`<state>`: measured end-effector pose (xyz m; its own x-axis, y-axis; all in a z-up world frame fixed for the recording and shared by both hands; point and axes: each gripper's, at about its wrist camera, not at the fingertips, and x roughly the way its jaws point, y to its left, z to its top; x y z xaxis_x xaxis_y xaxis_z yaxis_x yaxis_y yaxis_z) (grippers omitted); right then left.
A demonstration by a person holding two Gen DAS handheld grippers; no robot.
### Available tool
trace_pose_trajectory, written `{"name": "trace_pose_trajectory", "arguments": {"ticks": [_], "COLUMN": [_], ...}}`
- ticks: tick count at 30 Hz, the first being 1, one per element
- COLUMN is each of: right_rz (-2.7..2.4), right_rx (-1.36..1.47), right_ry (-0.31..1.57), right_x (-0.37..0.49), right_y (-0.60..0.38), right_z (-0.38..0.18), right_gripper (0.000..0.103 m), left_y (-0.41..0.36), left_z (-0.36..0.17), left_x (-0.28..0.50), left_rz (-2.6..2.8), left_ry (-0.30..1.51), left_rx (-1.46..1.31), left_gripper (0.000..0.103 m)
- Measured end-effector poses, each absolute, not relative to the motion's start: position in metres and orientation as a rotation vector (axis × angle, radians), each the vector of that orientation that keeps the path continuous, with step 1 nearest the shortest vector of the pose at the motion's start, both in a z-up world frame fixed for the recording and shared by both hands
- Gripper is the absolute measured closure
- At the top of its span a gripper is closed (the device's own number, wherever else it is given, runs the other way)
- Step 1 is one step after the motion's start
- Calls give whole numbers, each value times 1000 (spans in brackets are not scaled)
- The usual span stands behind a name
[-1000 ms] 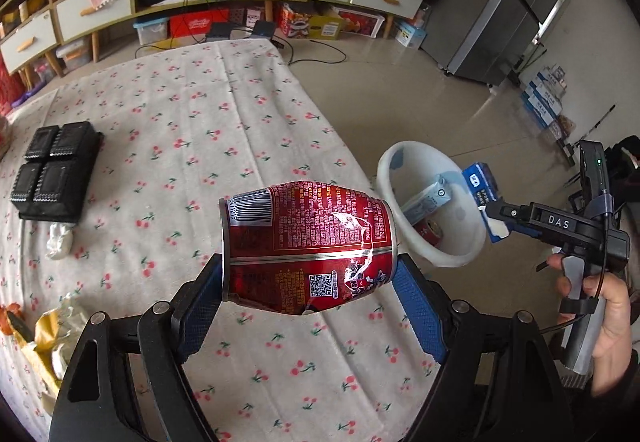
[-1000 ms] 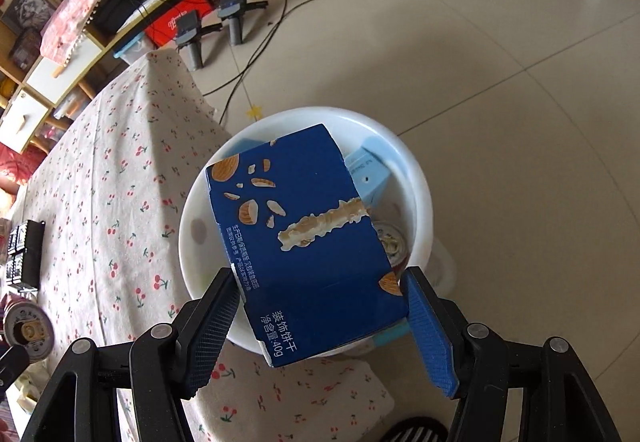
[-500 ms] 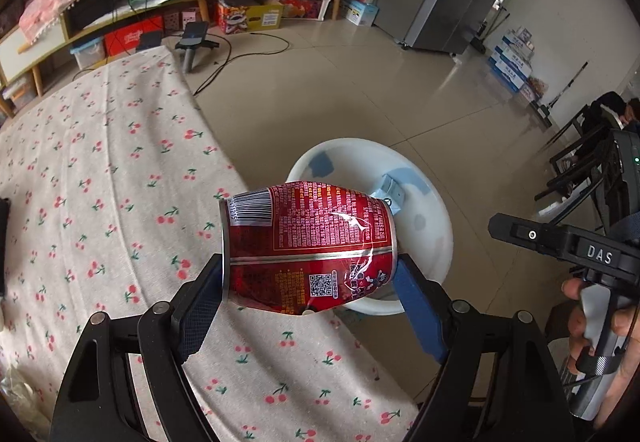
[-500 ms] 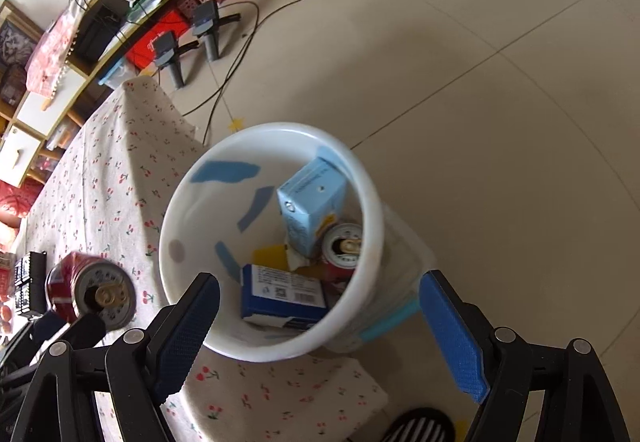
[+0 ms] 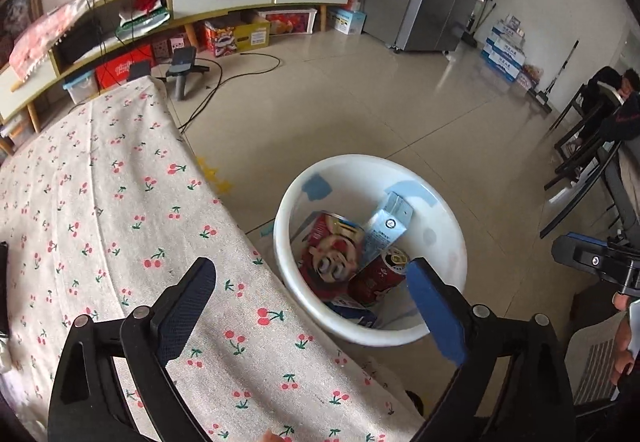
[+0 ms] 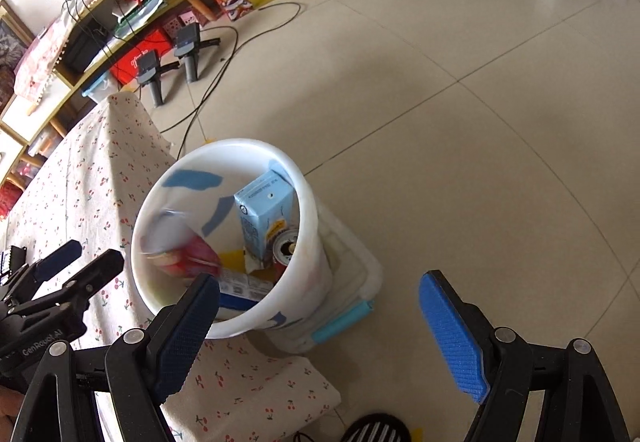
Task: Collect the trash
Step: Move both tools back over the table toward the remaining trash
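The left gripper hangs over the table edge with its jaws spread wide, having just been opening, and nothing sits between them. Just beyond its fingers the white bin stands on the floor, close against the cherry-print tablecloth. Inside the bin lies the red can, tilted against the near-left wall; in the right wrist view it shows only as a red blur, so it may be in motion. Beside it a pale blue carton leans upright, with a second can at its foot and a dark blue box flat on the bottom. The right gripper hovers nearer, jaws open wide and empty, its left finger in front of the bin's near rim.
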<state>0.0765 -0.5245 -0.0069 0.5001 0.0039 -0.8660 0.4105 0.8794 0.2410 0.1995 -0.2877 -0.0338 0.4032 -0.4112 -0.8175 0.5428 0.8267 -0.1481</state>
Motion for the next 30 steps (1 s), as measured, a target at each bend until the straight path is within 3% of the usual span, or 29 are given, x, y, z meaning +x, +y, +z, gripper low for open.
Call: {"name": "trace_pose_trajectory", "arguments": {"ticks": [17,30], "right_rz": [-112,-8], "right_rx": [298,191], "right_ry": [977,998], "right_x": [80,92], "right_y": [-433,-344], "right_z": [26,27], "right_gripper": [15,15], "left_y": [-141,-26], "left_z": [32,39], "left_x": [142,107], "left_rz": [-458,-333], "left_ry": [944,943], "left_rx": [69,10], "left_gripper": [0,0]}}
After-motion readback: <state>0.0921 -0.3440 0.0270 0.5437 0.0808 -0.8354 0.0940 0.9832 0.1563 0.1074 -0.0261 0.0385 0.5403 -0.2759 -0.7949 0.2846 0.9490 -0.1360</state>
